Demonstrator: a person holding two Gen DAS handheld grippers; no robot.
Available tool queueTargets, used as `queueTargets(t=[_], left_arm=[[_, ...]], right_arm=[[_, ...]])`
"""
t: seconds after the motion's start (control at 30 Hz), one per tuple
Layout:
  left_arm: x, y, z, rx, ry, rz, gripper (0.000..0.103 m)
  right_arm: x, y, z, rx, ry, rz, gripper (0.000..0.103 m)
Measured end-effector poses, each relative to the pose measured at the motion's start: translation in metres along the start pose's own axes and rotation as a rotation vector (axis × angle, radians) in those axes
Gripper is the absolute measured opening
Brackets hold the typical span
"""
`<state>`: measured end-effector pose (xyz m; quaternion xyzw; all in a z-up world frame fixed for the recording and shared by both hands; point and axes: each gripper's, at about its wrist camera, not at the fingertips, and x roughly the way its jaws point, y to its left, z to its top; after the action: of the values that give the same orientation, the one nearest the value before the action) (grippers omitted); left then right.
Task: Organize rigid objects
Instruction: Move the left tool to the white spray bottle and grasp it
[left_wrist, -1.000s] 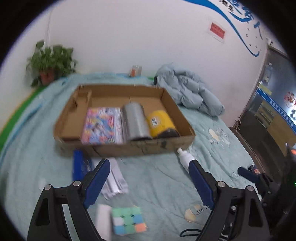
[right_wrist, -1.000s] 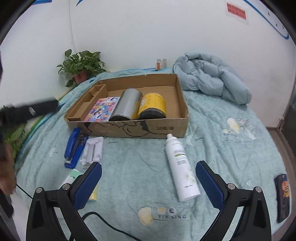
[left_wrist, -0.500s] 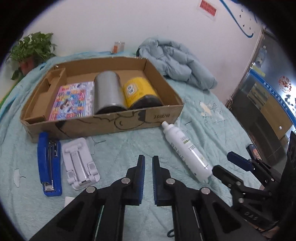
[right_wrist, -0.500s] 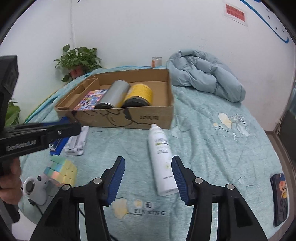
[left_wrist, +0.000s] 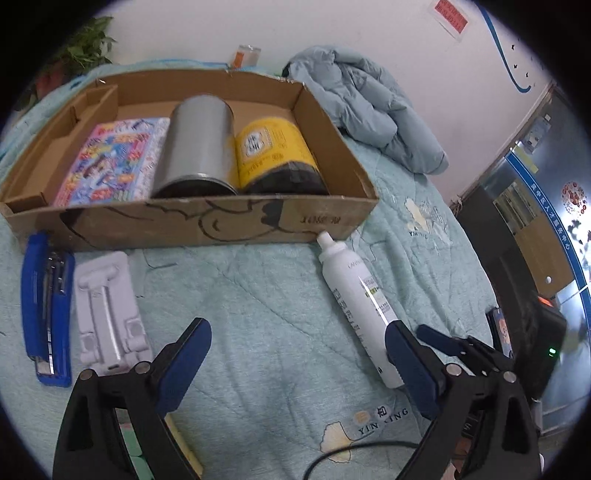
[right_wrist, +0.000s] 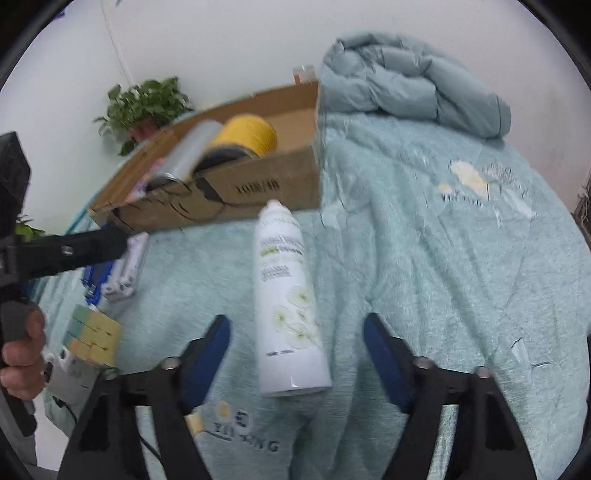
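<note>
- My right gripper (right_wrist: 295, 354) hovers over the white cylindrical spray bottle (right_wrist: 288, 302), jaws opening and straddling its base without touching, so I judge it lined up for a grasp.
- The bottle lies flat on the pale green bedspread (right_wrist: 424, 258), just in front of the shallow brown cardboard box (left_wrist: 207, 221); its long axis runs from me toward the box, cap end nearest the box wall.
- My left gripper (left_wrist: 295, 362) hangs nearby, jaws opening, holding nothing.
</note>
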<state>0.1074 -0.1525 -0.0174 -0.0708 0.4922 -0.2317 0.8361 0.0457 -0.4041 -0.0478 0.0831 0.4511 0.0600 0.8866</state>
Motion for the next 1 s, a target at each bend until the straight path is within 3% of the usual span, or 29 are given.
queueTargets(t=[0.03, 0.1, 0.13, 0.3, 0.4, 0.5, 0.53, 0.63, 0.73, 0.83, 0.9, 1.0], left_arm=[[0.004, -0.001, -0.001, 0.004, 0.014, -0.008, 0.095], [0.010, -0.004, -0.002, 0.017, 0.042, -0.027, 0.095], [0.014, -0.005, -0.002, 0.024, 0.062, -0.044, 0.095], [0.033, -0.010, -0.002, 0.014, 0.139, -0.117, 0.094], [0.040, -0.012, 0.000, 0.015, 0.162, -0.138, 0.094], [0.046, -0.008, 0.001, 0.002, 0.181, -0.144, 0.093], [0.049, -0.007, 0.002, -0.006, 0.187, -0.148, 0.092], [0.057, -0.004, 0.004, -0.016, 0.215, -0.149, 0.084], [0.064, -0.001, 0.004, -0.030, 0.238, -0.149, 0.073], [0.069, 0.001, 0.003, -0.037, 0.260, -0.153, 0.068], [0.074, 0.004, 0.001, -0.047, 0.284, -0.145, 0.057], [0.078, 0.008, 0.000, -0.056, 0.304, -0.119, 0.051]], right_arm=[[0.008, -0.003, -0.001, 0.004, 0.028, 0.003, 0.054], [0.016, -0.008, -0.003, 0.036, 0.037, 0.070, 0.042], [0.018, -0.006, -0.004, 0.033, 0.033, 0.081, 0.042], [0.022, 0.023, -0.010, -0.101, 0.018, -0.001, 0.041], [0.022, 0.042, -0.015, -0.178, 0.016, 0.042, 0.044], [0.015, 0.051, -0.014, -0.201, -0.004, 0.182, 0.050], [0.014, 0.046, -0.012, -0.157, -0.003, 0.231, 0.059], [0.024, 0.028, -0.002, -0.049, 0.005, 0.259, 0.062], [0.043, 0.022, 0.003, -0.023, 0.064, 0.255, 0.051], [0.059, 0.026, 0.005, -0.006, 0.118, 0.320, 0.043], [0.063, 0.039, 0.003, -0.030, 0.130, 0.312, 0.044], [0.066, 0.053, 0.004, -0.069, 0.136, 0.279, 0.045]])
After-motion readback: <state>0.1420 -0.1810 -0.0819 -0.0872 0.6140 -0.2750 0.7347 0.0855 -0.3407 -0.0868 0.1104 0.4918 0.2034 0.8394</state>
